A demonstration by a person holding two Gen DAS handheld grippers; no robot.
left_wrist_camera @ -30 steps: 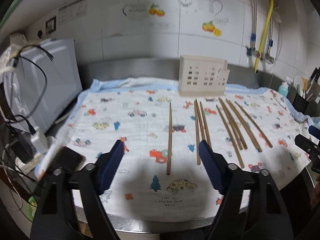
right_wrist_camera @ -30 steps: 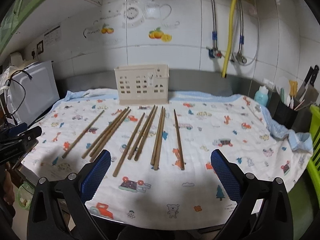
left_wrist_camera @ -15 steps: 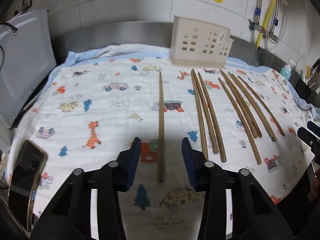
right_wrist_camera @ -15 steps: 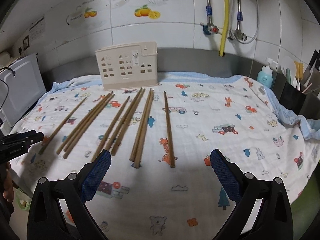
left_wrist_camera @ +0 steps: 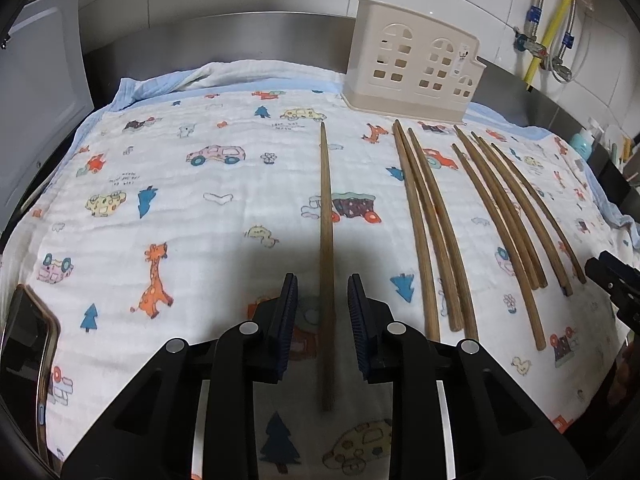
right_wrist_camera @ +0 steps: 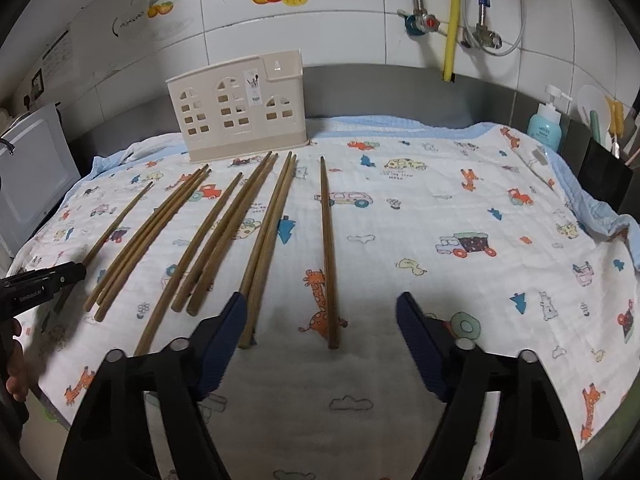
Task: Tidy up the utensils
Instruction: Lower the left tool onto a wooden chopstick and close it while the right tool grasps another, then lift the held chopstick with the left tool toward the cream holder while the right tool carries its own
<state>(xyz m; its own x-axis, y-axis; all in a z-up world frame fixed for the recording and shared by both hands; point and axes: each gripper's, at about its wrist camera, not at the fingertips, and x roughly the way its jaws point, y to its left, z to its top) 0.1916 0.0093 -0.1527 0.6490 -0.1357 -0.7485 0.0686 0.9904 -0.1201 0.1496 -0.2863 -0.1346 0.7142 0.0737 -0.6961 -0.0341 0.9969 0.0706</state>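
- R gripper point(right_wrist_camera: 320, 332) bottom centre, jaws apart and just been closing; lone chopstick point(right_wrist_camera: 328, 252) btwn them, pads not touching it.
- Other chopsticks point(right_wrist_camera: 224, 240) fanned over centre-left on cloth point(right_wrist_camera: 480, 208).
- Holder point(right_wrist_camera: 240, 108) upright, upper centre-left.
- L gripper point(right_wrist_camera: 40, 286) at left edge.
- Soap bottle point(right_wrist_camera: 546, 122) upper right.

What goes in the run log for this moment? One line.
left gripper: open, closing, astride leftmost chopstick | right gripper: open, closing, astride rightmost chopstick | holder: empty
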